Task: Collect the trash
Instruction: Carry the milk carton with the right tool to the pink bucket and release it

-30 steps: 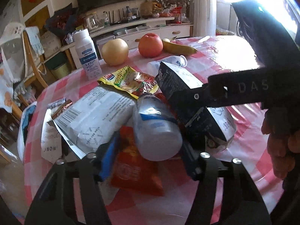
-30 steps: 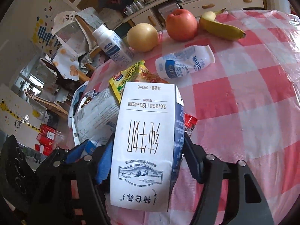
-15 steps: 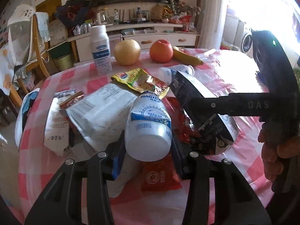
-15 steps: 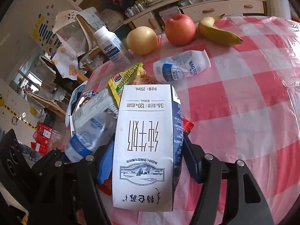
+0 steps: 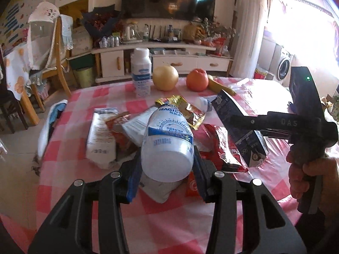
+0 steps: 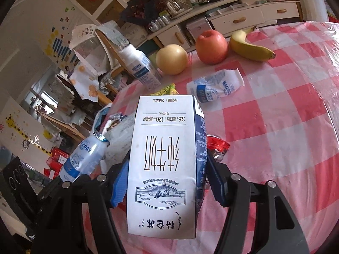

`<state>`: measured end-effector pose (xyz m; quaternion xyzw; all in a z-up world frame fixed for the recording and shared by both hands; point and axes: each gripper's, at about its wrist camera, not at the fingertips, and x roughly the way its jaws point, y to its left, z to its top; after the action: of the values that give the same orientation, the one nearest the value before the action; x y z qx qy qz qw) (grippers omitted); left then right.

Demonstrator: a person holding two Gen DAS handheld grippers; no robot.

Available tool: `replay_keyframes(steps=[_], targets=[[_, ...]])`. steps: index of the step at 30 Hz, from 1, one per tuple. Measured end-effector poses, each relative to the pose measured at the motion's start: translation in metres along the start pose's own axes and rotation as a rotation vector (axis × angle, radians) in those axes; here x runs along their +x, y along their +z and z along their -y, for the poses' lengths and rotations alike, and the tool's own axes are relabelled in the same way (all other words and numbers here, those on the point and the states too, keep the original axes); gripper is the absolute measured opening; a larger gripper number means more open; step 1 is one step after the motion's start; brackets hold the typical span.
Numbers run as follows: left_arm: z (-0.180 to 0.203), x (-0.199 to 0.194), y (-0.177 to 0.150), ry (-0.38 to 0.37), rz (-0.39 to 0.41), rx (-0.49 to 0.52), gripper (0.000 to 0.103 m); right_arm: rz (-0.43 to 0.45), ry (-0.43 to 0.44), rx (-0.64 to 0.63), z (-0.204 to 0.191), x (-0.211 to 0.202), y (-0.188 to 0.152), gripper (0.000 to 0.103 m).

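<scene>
Living room, round table (image 5: 70,190) under a red-and-white check cloth, TV cabinet behind.

Left gripper (image 5: 167,169): clenched on a small white bottle (image 5: 169,144), blue pads on either side of its body near the base, neck pointing away and tilted up. The bottle is clear of the table, over the litter; the low grip probably keeps the open neck up and away.

Right gripper (image 6: 165,182): clenched on a milk carton (image 6: 163,163), pads against its two narrow sides, print upside down to the camera. The carton is also off the table, just right of the bottle; gripping the narrow sides likely suits the jaw span.

Litter beneath and beyond: red wrapper (image 5: 220,148), yellow wrapper (image 5: 184,108), white packets (image 5: 102,133), a second small bottle (image 6: 216,86) lying on its side.

Far edge, apart from the litter: upright white bottle (image 5: 141,72), pear (image 5: 165,77), apple (image 5: 197,79), banana (image 6: 250,46). These look like keepers, not trash.

Judgement: both hands loaded; no bin is visible.
</scene>
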<state>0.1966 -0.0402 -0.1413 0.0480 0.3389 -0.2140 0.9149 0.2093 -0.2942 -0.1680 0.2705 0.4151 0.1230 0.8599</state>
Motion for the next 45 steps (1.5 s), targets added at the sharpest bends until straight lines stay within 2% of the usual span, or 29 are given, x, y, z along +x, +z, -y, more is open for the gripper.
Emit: replay_keyframes(steps=[8,15,20,25,33,36,38,45], targets=[[-0.024,-0.026,-0.010,0.048,0.029,-0.065,0.045,0.046,0.008,-0.013,-0.029,-0.012,-0.016,0.065],[-0.040,-0.066,-0.015,0.112,0.095,-0.117,0.045,0.037,0.031,-0.065,-0.071,-0.016,-0.031,0.065],[-0.057,-0.105,-0.020,0.175,0.145,-0.158,0.045,0.010,0.088,-0.128,-0.118,-0.012,-0.044,0.065],[-0.095,-0.153,-0.032,0.242,0.175,-0.260,0.045,-0.043,0.169,-0.211,-0.181,0.004,-0.060,0.065],[-0.179,-0.224,-0.068,0.365,0.138,-0.430,0.046,-0.176,0.357,-0.357,-0.309,0.050,-0.093,0.065],[-0.207,-0.247,-0.088,0.438,0.128,-0.467,0.045,-0.222,0.408,-0.415,-0.353,0.067,-0.111,0.065],[-0.226,-0.253,-0.104,0.493,0.101,-0.490,0.045,-0.260,0.442,-0.443,-0.382,0.082,-0.125,0.065],[-0.271,-0.240,-0.152,0.542,-0.001,-0.581,0.045,-0.350,0.450,-0.493,-0.430,0.131,-0.160,0.065]])
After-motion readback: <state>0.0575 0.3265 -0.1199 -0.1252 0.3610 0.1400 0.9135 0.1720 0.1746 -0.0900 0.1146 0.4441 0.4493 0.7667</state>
